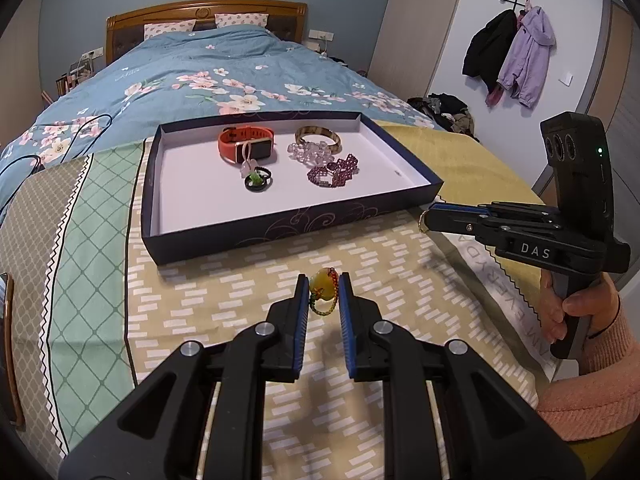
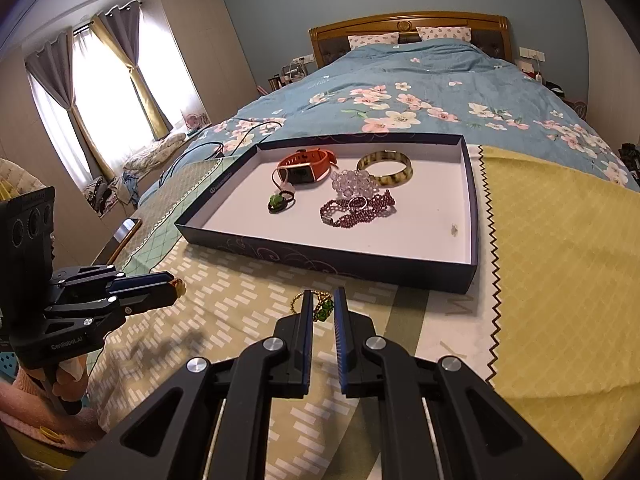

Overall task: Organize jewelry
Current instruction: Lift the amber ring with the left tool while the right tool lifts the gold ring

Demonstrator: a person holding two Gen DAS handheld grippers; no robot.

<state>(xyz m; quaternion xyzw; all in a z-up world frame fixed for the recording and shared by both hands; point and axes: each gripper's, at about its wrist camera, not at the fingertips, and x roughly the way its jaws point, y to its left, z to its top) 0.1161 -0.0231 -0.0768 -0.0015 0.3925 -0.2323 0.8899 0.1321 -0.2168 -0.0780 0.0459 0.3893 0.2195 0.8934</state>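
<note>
Two pieces (image 1: pixel 324 286) (image 2: pixel 322 309) between hand-held gripper fingers.

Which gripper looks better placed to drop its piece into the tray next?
Probably the right gripper: shut on the green-bead chain, it sits just before the tray's near wall. The left gripper, holding the yellow pendant, sits farther back.

the yellow pendant (image 1: pixel 325 282) sits between the left gripper (image 1: pixel 323 292) fingers (image 1: pixel 301 300), which cover its sides, so contact cannot be judged. in the right wrist view the green charm (image 2: pixel 325 309) and its gold chain (image 2: pixel 297 301) are half hidden behind the right gripper (image 2: pixel 322 312) fingers (image 2: pixel 307 316). inside the tray (image 2: pixel 320 254), a speck (image 2: pixel 454 230) near its right wall is too small to identify. the ring (image 2: pixel 357 202) on the garnet beads (image 2: pixel 340 210) is tiny, detail unreadable.
</note>
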